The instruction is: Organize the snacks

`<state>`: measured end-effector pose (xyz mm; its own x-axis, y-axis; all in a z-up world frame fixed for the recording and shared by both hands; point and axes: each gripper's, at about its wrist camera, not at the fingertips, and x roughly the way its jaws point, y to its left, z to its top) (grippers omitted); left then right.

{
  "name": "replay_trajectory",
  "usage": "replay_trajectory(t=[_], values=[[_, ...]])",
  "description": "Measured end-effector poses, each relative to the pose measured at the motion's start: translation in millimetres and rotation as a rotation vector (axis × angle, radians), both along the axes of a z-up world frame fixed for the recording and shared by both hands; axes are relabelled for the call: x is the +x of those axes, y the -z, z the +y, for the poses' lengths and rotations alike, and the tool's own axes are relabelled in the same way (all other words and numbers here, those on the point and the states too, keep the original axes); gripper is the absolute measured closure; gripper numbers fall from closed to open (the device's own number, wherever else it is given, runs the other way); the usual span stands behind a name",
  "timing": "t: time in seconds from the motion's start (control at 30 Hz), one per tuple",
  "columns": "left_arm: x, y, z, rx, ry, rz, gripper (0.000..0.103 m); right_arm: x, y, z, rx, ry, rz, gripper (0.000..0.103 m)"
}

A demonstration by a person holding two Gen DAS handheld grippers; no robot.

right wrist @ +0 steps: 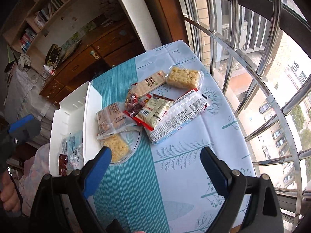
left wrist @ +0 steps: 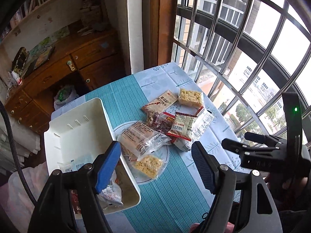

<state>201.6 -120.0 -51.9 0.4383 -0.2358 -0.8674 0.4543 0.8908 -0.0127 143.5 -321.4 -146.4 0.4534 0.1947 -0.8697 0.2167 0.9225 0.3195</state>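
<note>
Both jaws spread wide, nothing held: my left gripper hangs over the near edge of the white bin and the plate, my right gripper hovers above bare tablecloth near the table's front. Snacks sit in a loose pile mid-table, just right of the bin. Puffed rice bar lies on the plate, closest to me, partly under a clear-wrapped cracker pack. Behind those, touching and overlapping: a red-edged packet, a long white wafer pack, a dark red candy bag, a tan printed sachet. A second rice bar sits farthest back, beside the sachet. Bin already has several packets in its near end, red one at the corner. Window bars on the right, wooden cabinet behind the table.
</note>
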Motion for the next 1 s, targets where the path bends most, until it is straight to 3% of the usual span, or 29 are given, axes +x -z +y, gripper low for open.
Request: replay_trajectory(t=[0.33, 0.5, 0.67, 1.0], values=[[25.2, 28.1, -41.8, 0.049, 0.060, 0.060, 0.028, 45.6, 9.7, -53.7, 0.178, 0.135, 0.089, 0.009], [36.5, 48.2, -63.0, 0.045, 0.101, 0.104, 0.028, 68.9, 20.0, -71.4, 0.195, 0.185, 0.136, 0.009], [53.3, 74.8, -80.2, 0.044, 0.121, 0.146, 0.026, 88.8, 43.0, -86.8, 0.253, 0.248, 0.204, 0.009], [93.9, 136.8, -107.3, 0.047, 0.120, 0.307, 0.023, 120.7, 95.8, -103.4, 0.332, 0.374, 0.355, 0.009]])
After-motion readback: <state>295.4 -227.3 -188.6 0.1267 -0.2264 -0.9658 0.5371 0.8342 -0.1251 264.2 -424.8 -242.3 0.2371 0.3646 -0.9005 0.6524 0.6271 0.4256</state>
